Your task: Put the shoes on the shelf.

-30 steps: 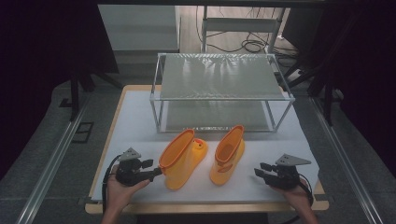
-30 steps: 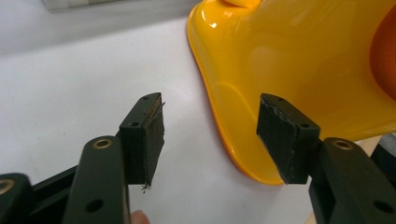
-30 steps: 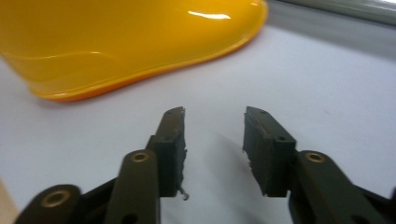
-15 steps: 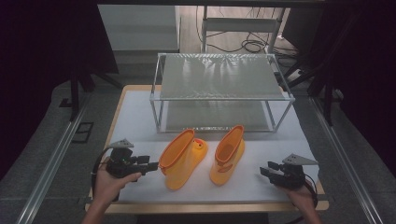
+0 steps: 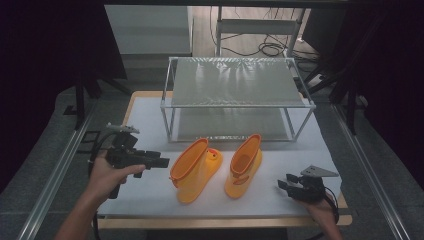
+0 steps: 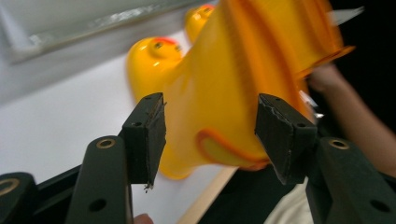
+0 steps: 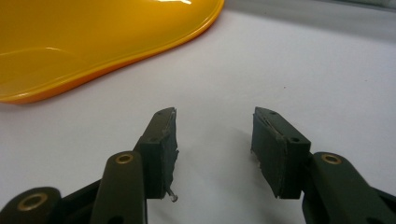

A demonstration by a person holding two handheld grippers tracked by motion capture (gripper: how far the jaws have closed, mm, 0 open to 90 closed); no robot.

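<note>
Two Orange Boots on the Table, Both Grippers Empty

Two orange rubber boots stand side by side on the white sheet that covers the table (image 5: pixel 320 150), near its front edge. The left boot (image 5: pixel 192 167) has a duck face on its toe and leans a little to the left; the right boot (image 5: pixel 245 165) stands just beside it, apart from it, toe pointing away from the person.

Left of the duck boot, the left gripper (image 5: pixel 162 162) is held above the table, pointing at the boot's shaft without touching it. In the left gripper view its fingers (image 6: pixel 147 135) stand wide apart, with the boot beyond them and nothing between the pads.

At the front right, the right gripper (image 5: pixel 282 184) sits low over the sheet, well apart from the right boot. Its fingers (image 7: pixel 161 144) have just been opening and now gape with only bare white sheet between them; the boot's sole edge shows farther off.

Behind the boots stands a metal-framed shelf rack (image 5: pixel 235 82) with two mesh tiers.
</note>
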